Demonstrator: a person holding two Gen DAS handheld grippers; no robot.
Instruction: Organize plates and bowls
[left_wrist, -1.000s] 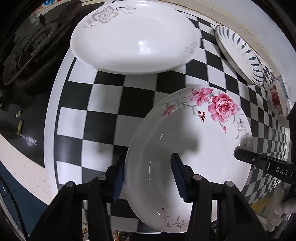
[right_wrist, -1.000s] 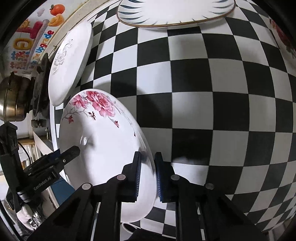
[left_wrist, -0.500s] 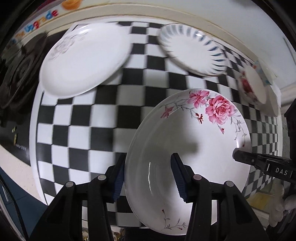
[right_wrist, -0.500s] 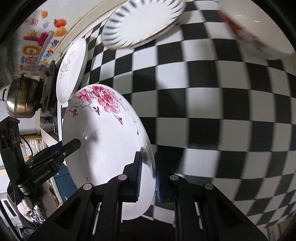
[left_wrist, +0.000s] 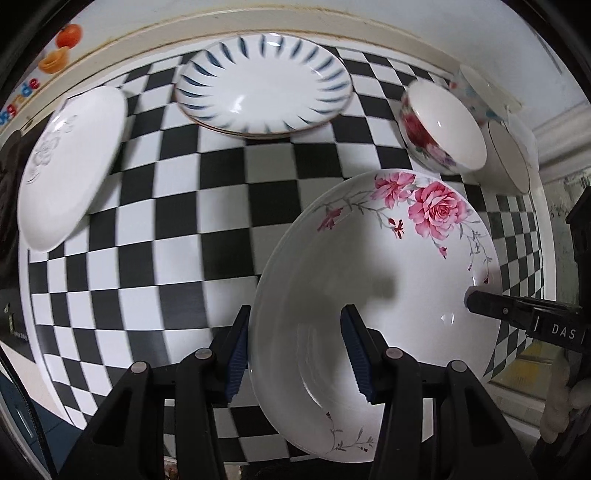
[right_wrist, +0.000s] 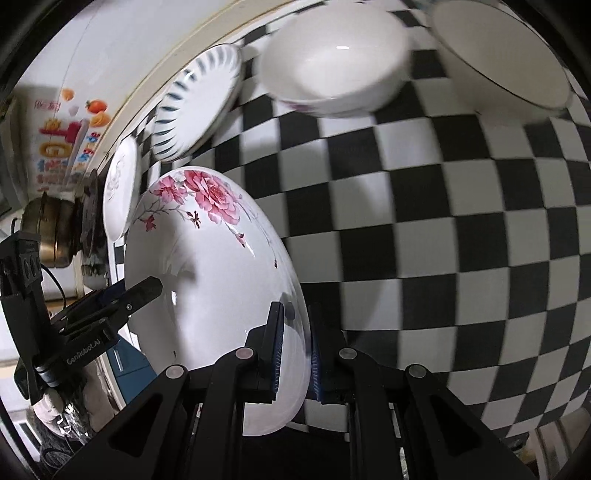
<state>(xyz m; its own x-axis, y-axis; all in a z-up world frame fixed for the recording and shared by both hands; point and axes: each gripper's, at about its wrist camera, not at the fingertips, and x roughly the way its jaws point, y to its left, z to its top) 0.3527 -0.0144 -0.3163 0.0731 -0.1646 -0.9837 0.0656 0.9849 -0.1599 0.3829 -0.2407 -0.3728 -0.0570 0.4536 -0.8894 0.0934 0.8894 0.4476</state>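
While both grippers hold it above the checkered counter (left_wrist: 155, 258), the rose plate (left_wrist: 388, 266) sits tilted between them. The right gripper (right_wrist: 293, 347) has its jaws pinching the plate's rim, one pad on each face. The left gripper (left_wrist: 295, 354) straddles the opposite rim with its jaws spread wide; whether its pads touch the plate cannot be told. On the counter beyond lie a blue-striped plate (left_wrist: 264, 85) near the wall, a white plate (left_wrist: 70, 166) with a grey flower to its left, a rose bowl (left_wrist: 439, 125) to the right, and a gold-rimmed bowl (left_wrist: 511, 162) just beside that.
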